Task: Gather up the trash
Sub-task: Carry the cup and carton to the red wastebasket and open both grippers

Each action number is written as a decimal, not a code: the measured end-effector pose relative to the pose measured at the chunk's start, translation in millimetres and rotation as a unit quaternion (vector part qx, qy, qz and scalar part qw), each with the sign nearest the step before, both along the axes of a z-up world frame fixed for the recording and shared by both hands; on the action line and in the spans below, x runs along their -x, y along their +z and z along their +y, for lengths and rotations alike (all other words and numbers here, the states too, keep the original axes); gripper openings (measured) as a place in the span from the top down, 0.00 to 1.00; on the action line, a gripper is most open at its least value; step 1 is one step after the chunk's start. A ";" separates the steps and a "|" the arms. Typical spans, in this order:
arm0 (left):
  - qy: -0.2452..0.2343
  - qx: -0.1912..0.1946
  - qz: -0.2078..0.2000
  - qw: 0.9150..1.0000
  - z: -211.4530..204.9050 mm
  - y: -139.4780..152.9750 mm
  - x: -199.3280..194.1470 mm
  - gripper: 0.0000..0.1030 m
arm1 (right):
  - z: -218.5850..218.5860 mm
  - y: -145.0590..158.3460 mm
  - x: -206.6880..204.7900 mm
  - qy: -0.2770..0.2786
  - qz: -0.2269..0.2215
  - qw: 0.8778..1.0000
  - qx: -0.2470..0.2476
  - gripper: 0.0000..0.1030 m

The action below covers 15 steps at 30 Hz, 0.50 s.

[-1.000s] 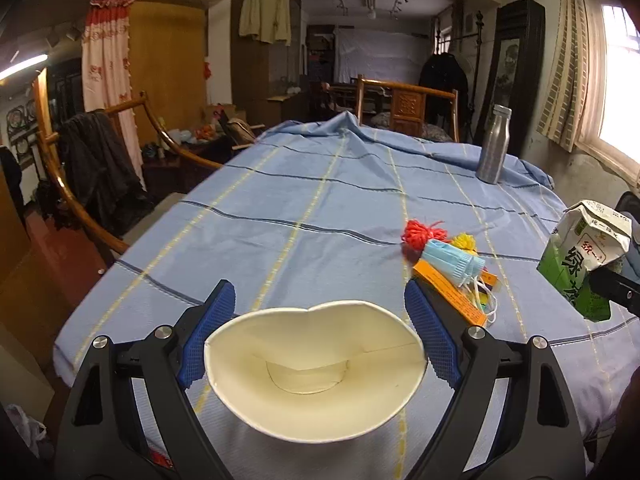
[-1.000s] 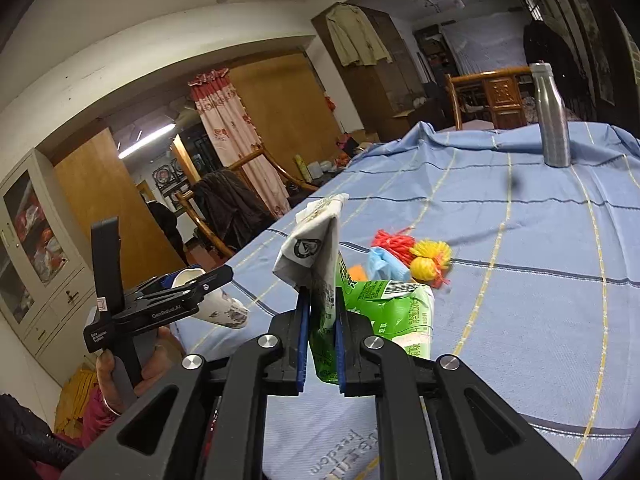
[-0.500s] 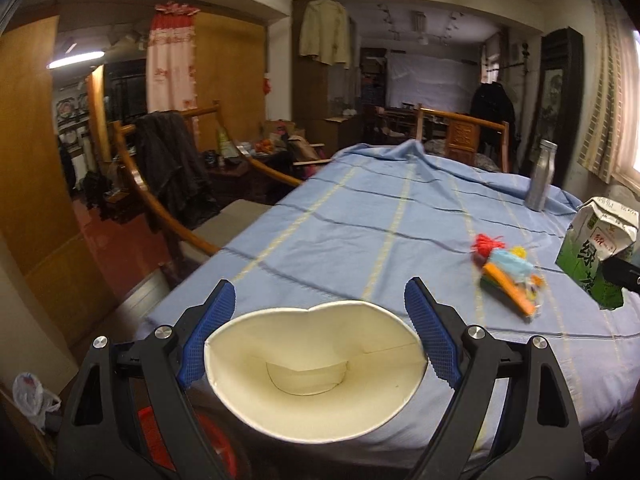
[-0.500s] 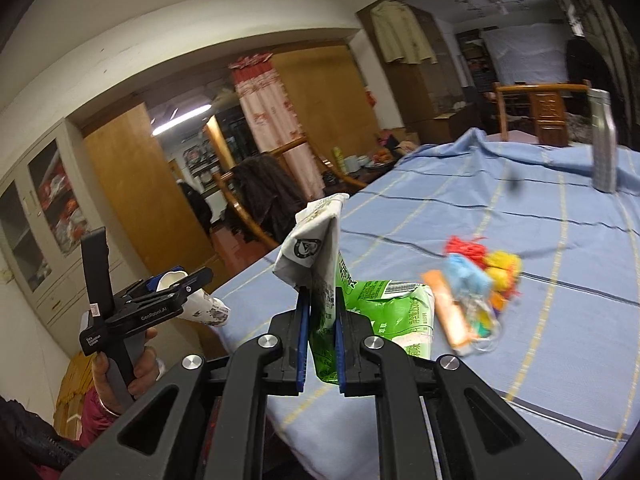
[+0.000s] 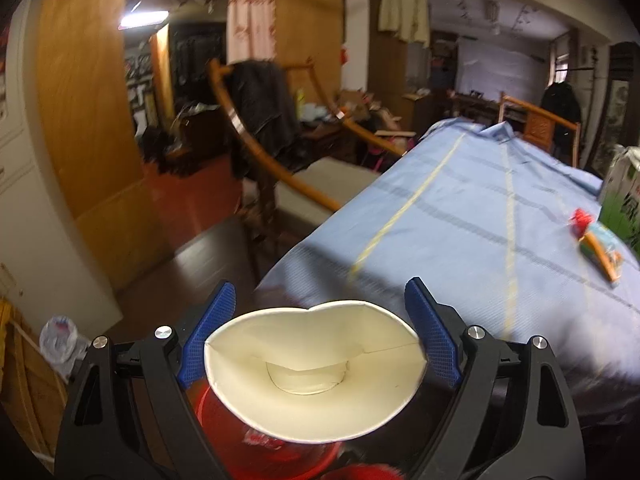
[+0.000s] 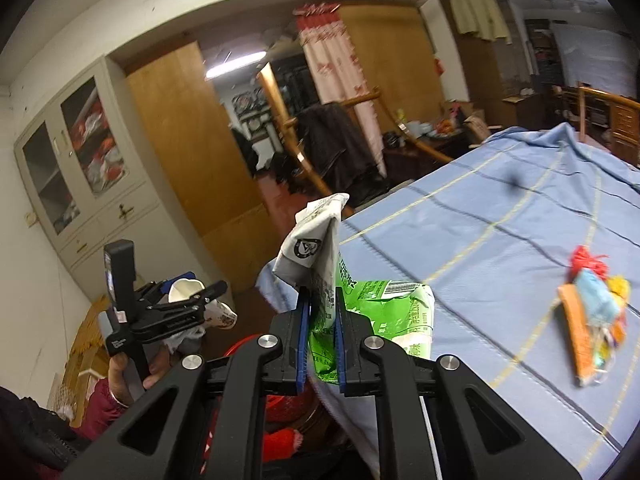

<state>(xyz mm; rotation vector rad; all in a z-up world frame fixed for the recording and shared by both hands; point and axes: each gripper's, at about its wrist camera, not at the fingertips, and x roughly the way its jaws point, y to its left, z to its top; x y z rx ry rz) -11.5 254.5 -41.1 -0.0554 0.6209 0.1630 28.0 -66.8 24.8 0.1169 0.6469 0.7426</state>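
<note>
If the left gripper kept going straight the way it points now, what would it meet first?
Probably the near edge of the blue striped tablecloth, just beyond the crushed white paper cup the left gripper holds; depth is unclear.

Chinese print on green carton (image 6: pixel 372 304)

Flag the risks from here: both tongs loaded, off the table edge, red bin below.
1. The paper cup is squashed between the left tongs; a dented cup could spring out short of the red bin.
2. The right tongs pinch only the carton at its top flap, so it may swing or tear loose.
3. The mixed trash pile on the tablecloth could be forgotten.
</note>
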 end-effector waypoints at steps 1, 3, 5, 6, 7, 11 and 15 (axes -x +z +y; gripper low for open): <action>0.004 0.009 0.014 1.000 12.6 -10.5 1.5 0.19 | 10.8 -0.5 -1.8 0.008 0.004 1.000 0.003 0.89; 0.005 0.023 0.037 0.999 26.8 -25.9 3.0 0.17 | 26.6 -2.5 -4.4 0.022 0.011 1.000 0.007 0.89; 0.008 0.037 0.071 0.997 43.9 -46.0 5.3 0.16 | 42.6 -5.9 -6.4 0.036 0.019 0.999 0.013 0.89; 0.014 0.043 0.084 0.995 52.1 -53.7 6.9 0.15 | 50.8 -8.1 -8.0 0.042 0.024 0.999 0.016 0.89; 0.023 0.045 0.092 0.994 59.3 -58.4 6.9 0.13 | 59.7 -11.1 -10.0 0.051 0.031 0.998 0.020 0.89; 0.067 0.051 0.087 0.993 88.5 -60.3 12.1 0.07 | 90.1 -22.9 -13.9 0.079 0.054 0.995 0.030 0.89; 0.084 0.066 0.084 0.991 109.1 -61.7 20.9 0.07 | 122.9 -34.0 -14.6 0.112 0.071 0.990 0.041 0.89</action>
